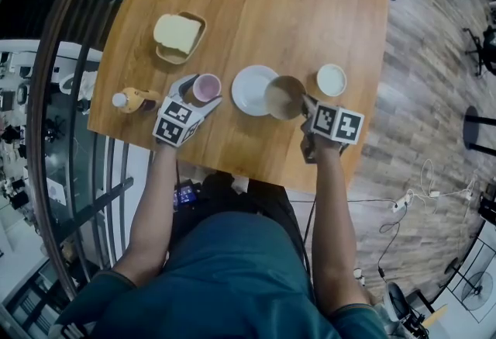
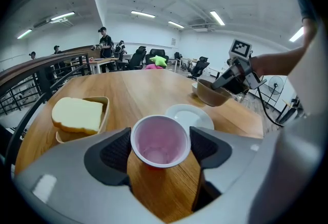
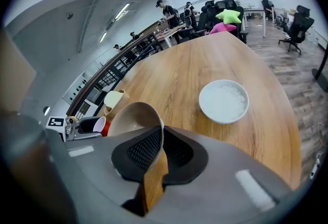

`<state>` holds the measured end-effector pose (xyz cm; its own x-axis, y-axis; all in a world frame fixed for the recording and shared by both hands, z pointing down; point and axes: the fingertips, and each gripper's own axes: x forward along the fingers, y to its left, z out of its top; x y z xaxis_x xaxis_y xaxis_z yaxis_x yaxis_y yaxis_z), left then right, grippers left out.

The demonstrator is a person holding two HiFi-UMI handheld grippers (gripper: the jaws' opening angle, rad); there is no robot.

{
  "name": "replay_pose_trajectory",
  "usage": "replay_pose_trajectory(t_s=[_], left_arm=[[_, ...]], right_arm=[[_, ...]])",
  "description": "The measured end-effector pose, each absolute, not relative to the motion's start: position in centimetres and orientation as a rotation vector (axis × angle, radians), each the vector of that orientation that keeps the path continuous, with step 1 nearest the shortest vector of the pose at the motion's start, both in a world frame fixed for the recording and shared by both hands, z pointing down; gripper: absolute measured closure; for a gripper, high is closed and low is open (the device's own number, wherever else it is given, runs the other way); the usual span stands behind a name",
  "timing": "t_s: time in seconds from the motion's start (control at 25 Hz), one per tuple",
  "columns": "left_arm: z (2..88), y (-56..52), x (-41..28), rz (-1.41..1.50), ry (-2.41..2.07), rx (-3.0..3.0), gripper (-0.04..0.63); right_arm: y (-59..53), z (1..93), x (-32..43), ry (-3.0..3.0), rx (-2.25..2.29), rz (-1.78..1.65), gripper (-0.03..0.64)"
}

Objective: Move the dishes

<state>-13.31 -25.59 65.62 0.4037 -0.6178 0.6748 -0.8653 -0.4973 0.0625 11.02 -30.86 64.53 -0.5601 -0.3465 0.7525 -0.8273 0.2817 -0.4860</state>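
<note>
The right claw [image 3: 159, 148] is clamped on the rim of the brown bowl [image 1: 285, 97], one pad inside and one outside. The bowl hangs tilted at the plate's [image 1: 249, 89] 3 o'clock edge and looks clear of the tabletop [image 1: 263, 4], so this dish seems to be mid-move.

The left claw [image 2: 160, 148] straddles the pink cup [image 1: 206, 87] at the plate's 9 o'clock. Its jaws stand wide, with both pads seeming to rest against the cup's sides near the rim, and I read that as a grip. The cup's base looks to be on or just above the wood.

The rest is untouched. The plate sits bare in the middle, a white bowl [image 1: 332, 80] at its 2 o'clock and the bread tray [image 1: 199, 25] at its 10 o'clock. A bottle [image 1: 133, 100] stands at the cup's 9 o'clock. Nothing shows where the dishes are bound, and no dish looks delivered, so I judge most of the job is still ahead.
</note>
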Motion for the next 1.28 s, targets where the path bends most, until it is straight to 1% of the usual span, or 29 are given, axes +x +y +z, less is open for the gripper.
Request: replay_pose_trajectory(t_s=[0.8,1.28], left_arm=[[66.8,-25.7,-13.6,0.844,-1.261,2.247,0.239],[66.5,-25.6,-13.4,0.834,-1.246,2.266,0.235]], right_arm=[[-30.0,64.7,17.2,-1.980,1.154,1.297,0.591],[-28.6,66.7,20.8,-1.892,1.207,1.348,0.591]])
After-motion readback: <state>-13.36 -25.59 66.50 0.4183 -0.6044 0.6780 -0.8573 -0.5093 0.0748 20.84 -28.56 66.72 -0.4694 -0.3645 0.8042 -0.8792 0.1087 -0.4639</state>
